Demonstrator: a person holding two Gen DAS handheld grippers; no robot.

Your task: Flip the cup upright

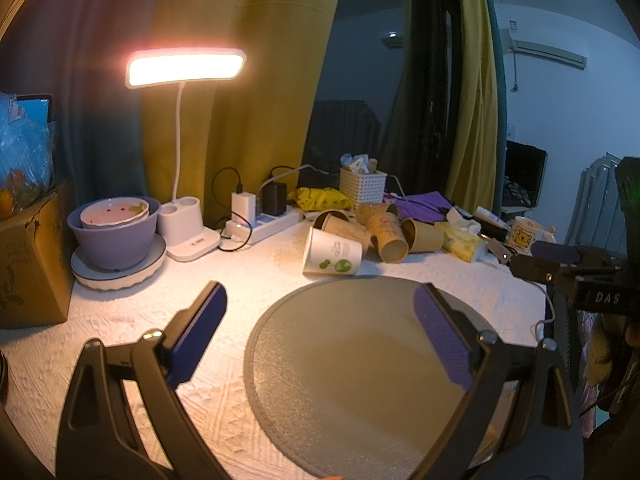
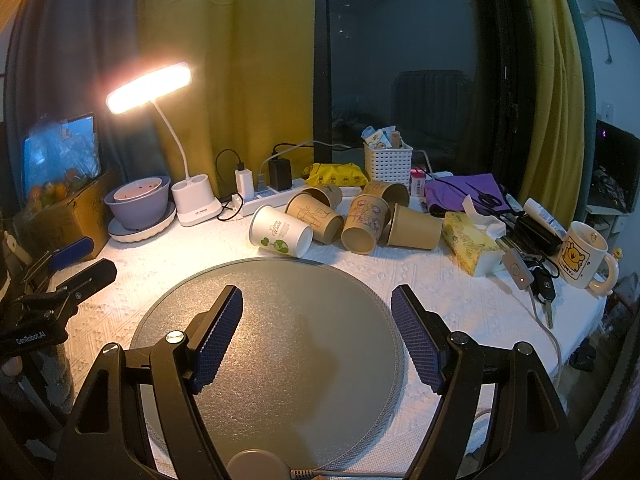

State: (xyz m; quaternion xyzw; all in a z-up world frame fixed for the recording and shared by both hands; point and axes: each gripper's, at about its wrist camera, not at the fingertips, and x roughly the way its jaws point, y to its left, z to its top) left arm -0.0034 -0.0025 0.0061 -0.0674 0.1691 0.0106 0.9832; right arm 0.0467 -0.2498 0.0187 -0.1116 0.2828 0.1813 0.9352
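I hold two grippers above a round grey mat (image 2: 280, 340) on a worktop (image 2: 460, 300) covered in white textured cloth. My right gripper (image 2: 316, 336) has its jaws spread wide with nothing between them, and my left gripper (image 1: 320, 336) is likewise wide apart and empty. Ahead of both, just past the far edge of the mat, lies a cluster of paper cups, all tipped on their sides. Nearest, ahead and slightly left of my right gripper, is a white cup with green print (image 2: 280, 232), its open mouth turned towards me and to the right. Beyond and to the right of it lie several brown paper cups (image 2: 366, 220), touching one another. Further right sit a tissue box (image 2: 472, 246) and a yellow bear mug (image 2: 584, 256); far ahead to the left, a lit desk lamp (image 2: 148, 88) glows. I judge the white cup light, thin-walled and easy to crush or send rolling, so I would close gently across its side wall near the middle, away from the soft rim, then rotate it upright.
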